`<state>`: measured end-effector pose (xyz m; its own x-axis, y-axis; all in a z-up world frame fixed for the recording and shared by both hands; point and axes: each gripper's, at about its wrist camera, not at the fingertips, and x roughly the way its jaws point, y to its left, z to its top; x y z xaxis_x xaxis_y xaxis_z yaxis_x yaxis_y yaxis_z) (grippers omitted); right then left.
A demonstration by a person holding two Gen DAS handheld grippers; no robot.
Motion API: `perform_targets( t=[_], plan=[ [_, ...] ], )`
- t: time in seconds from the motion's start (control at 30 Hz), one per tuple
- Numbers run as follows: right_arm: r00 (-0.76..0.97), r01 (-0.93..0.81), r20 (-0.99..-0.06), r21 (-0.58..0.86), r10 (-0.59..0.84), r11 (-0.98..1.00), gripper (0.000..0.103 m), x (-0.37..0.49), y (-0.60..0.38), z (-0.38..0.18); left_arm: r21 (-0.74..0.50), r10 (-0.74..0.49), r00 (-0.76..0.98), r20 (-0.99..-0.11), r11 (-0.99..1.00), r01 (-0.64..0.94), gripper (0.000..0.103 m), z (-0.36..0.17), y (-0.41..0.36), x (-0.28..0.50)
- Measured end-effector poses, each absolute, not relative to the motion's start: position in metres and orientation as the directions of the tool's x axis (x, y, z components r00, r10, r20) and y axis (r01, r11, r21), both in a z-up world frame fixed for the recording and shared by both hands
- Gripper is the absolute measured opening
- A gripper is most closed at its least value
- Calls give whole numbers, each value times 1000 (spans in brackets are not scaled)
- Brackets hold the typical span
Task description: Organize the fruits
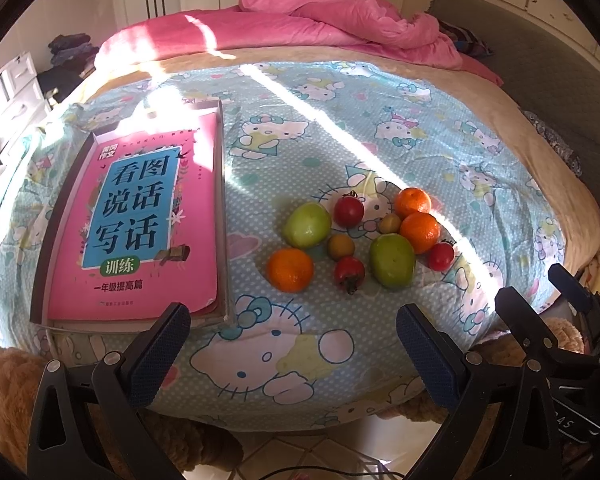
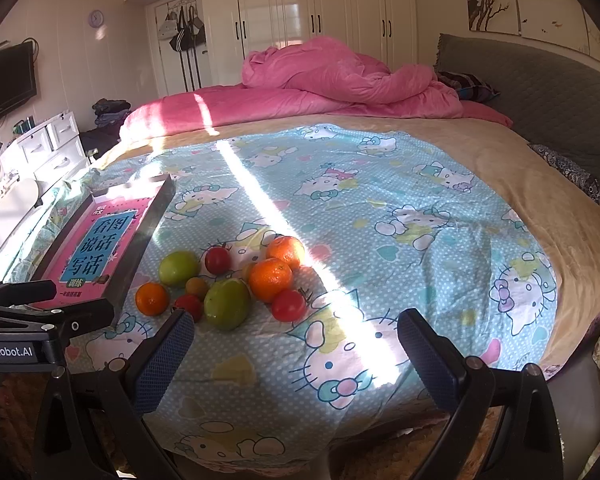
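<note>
The fruits lie in a loose cluster on the Hello Kitty bedsheet (image 1: 340,128) spread over the bed, just to the right of a shallow tray (image 1: 222,184) that holds a pink Chinese workbook (image 1: 140,216). In the left wrist view the cluster holds three oranges: one at the near left (image 1: 290,270), one at the far right (image 1: 412,201) and one just in front of that one (image 1: 420,232). Two green fruits sit among them, one toward the tray (image 1: 307,225) and one nearer the camera (image 1: 393,261). Three small red tomatoes are scattered through the group: at the back (image 1: 348,211), at the front (image 1: 349,274) and on the right edge (image 1: 441,256). Two small yellowish-brown fruits (image 1: 341,246) (image 1: 389,223) rest in the middle.

The left hand-held gripper (image 1: 294,354) hangs at the near edge of the bed, its jaws spread wide with nothing between them. The right hand-held gripper (image 2: 296,360) is likewise spread wide and holds nothing, hovering near the front of the cluster. A crumpled pink duvet (image 2: 340,76) lies at the far side of the bed.
</note>
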<state>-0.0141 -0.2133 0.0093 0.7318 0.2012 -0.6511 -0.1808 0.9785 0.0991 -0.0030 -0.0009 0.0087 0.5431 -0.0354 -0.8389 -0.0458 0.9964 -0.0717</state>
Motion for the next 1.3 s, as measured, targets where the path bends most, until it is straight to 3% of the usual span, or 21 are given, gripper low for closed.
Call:
perform_targets(
  t=[1.3],
  plan=[
    [708, -184, -678, 94, 198, 978, 103, 1, -213, -7, -98, -70, 509, -858, 995, -28, 103, -5, 14, 21]
  ],
)
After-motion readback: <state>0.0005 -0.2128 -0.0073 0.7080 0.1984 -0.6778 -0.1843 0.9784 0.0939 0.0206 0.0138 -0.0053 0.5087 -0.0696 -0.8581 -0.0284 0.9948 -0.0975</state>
